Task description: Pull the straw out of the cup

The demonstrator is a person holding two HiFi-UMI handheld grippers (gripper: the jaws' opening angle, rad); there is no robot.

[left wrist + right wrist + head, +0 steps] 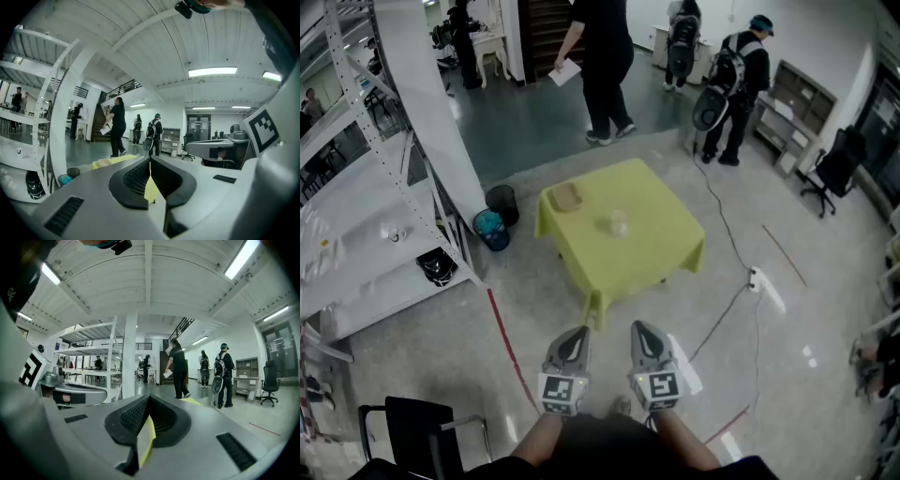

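Head view: gripper cubes (563,393) (656,386) (sq. markers)

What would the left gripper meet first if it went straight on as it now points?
Probably the near corner of the yellow-green tablecloth; only floor lies before the left gripper, though depth is unclear.

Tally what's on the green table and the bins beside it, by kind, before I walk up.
Clear cup: 1
Tan tray: 1
Bins: 2, one black bin and one blue bin
Total: 4
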